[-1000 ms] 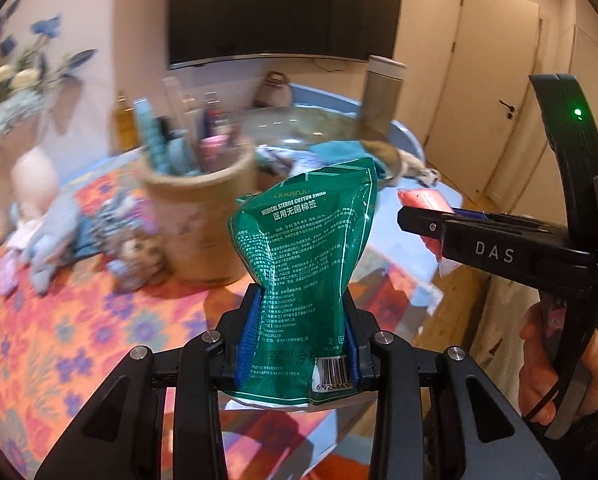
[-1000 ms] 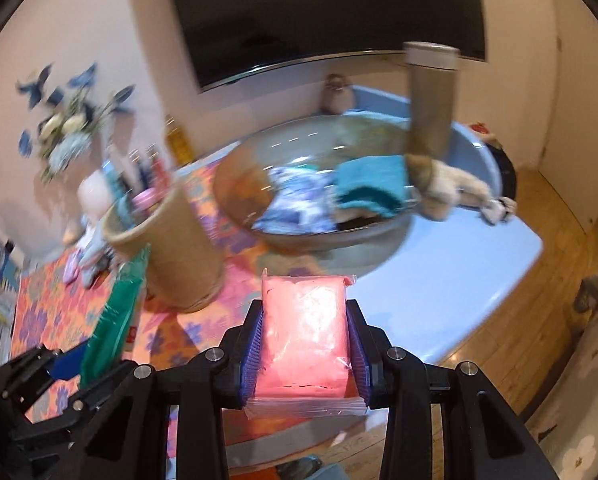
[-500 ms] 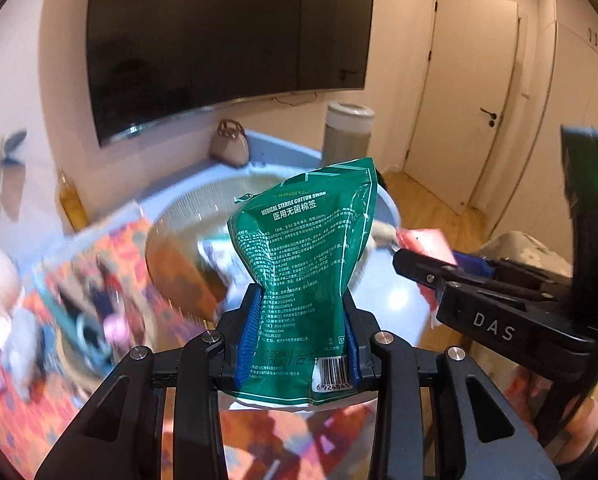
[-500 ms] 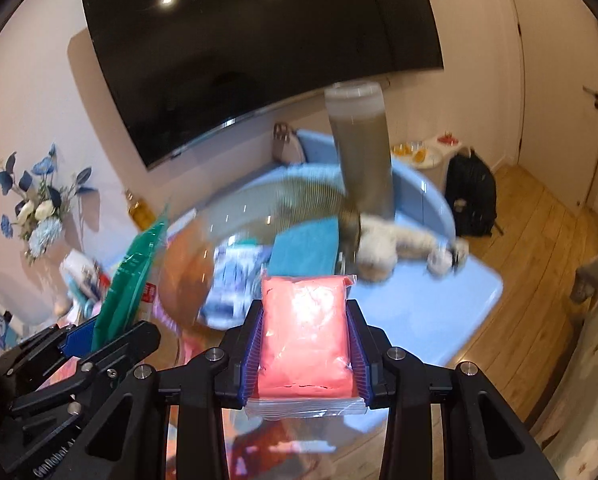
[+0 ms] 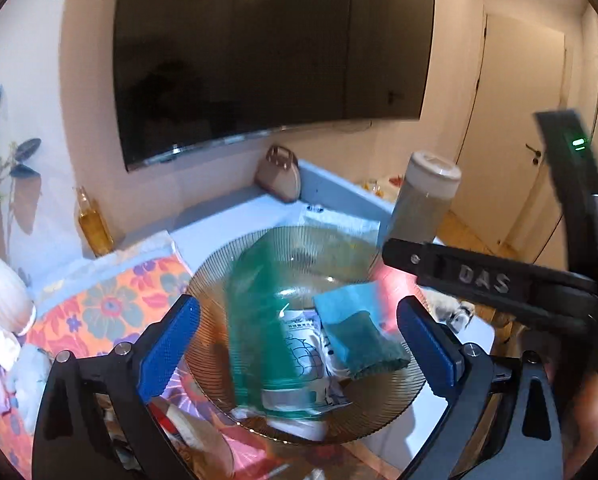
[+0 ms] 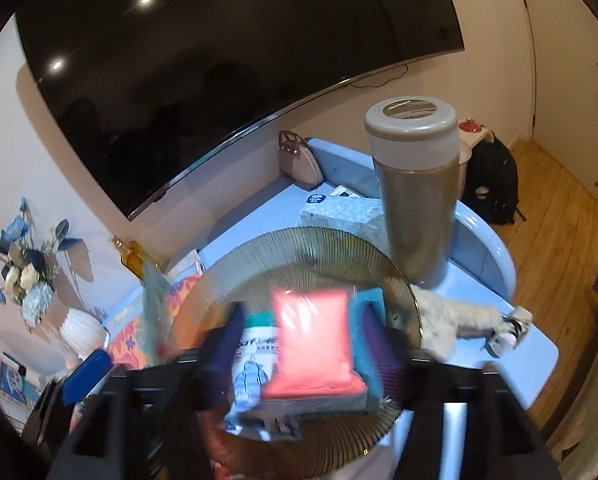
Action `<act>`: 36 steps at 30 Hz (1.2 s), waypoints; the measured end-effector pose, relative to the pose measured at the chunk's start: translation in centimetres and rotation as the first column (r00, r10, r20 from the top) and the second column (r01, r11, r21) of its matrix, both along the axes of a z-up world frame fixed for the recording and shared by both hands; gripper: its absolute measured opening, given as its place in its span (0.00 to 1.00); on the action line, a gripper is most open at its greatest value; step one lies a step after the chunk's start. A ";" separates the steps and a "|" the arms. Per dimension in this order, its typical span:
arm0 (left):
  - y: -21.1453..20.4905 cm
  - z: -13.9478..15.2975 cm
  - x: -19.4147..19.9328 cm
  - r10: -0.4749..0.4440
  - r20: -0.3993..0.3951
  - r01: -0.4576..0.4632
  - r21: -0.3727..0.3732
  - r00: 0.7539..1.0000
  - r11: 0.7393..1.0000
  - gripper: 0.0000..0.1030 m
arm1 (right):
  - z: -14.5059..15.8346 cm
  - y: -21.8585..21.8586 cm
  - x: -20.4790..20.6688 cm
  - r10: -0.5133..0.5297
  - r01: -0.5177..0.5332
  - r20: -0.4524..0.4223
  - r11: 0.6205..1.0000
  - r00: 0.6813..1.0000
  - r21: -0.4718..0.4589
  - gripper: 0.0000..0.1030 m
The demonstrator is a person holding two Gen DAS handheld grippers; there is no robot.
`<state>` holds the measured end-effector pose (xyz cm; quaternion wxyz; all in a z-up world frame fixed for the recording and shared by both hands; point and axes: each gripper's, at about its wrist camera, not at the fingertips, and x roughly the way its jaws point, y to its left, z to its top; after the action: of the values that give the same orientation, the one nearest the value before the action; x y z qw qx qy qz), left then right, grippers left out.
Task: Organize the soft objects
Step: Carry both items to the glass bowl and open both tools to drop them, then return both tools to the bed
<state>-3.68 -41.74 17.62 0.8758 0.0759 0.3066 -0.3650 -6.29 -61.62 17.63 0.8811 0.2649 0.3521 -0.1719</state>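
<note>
Cream walls all round. Large dark television mounted on the wall, ceiling lights mirrored on its screen. Pale door with a dark lever handle to the right. Floor of light wooden planks. Pale blue table in front, partly covered by an orange flowered cloth. Blue and white flowers by the left wall, throwing shadows. Black backpack on the floor near the table.

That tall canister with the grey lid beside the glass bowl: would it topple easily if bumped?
Probably, if nudged high: the tall canister is narrow for its height. It looks filled nearly to the lid, so a light brush may not move it. Falling, it could strike the glass bowl beside it.
</note>
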 end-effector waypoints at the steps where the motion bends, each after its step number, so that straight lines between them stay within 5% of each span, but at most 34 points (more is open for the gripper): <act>1: 0.2 0.3 -0.1 -0.007 -0.005 0.007 -0.003 1.000 1.000 0.96 | 0.1 -0.2 -0.1 -0.005 0.005 0.005 1.000 1.000 -0.001 0.66; 8: 3.4 2.3 -1.7 -0.020 -0.034 0.017 -0.087 0.999 0.996 0.96 | 0.4 0.2 -3.5 -0.002 0.001 0.022 0.999 1.000 0.054 0.66; 13: 9.4 5.7 -4.4 0.012 0.041 -0.007 -0.122 0.999 0.992 0.96 | 0.9 3.1 -6.7 0.019 -0.023 0.067 0.999 0.998 0.048 0.74; 18: 17.7 9.5 -6.7 0.143 0.151 -0.124 -0.128 0.978 0.984 0.96 | 1.4 7.7 -8.7 0.087 -0.089 0.096 0.996 0.992 0.015 0.75; 23: 26.1 11.1 -8.2 0.311 0.198 -0.292 -0.120 0.930 0.949 0.97 | 2.0 14.3 -9.0 0.217 -0.215 0.113 0.976 0.970 -0.029 0.75; 30: 35.3 7.0 -6.6 0.481 0.142 -0.473 -0.084 0.865 0.877 0.97 | 0.3 25.0 -7.0 0.422 -0.417 0.056 0.905 0.905 -0.082 0.76; 36: 38.9 -1.7 -2.5 0.571 0.111 -0.580 0.095 0.814 0.809 0.97 | -4.0 33.3 -4.2 0.549 -0.555 -0.078 0.826 0.832 -0.096 0.76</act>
<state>-6.17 -2.87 15.88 0.9498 0.0478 0.3034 -0.0597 -10.53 -28.31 13.66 0.8982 0.0967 0.4240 0.0640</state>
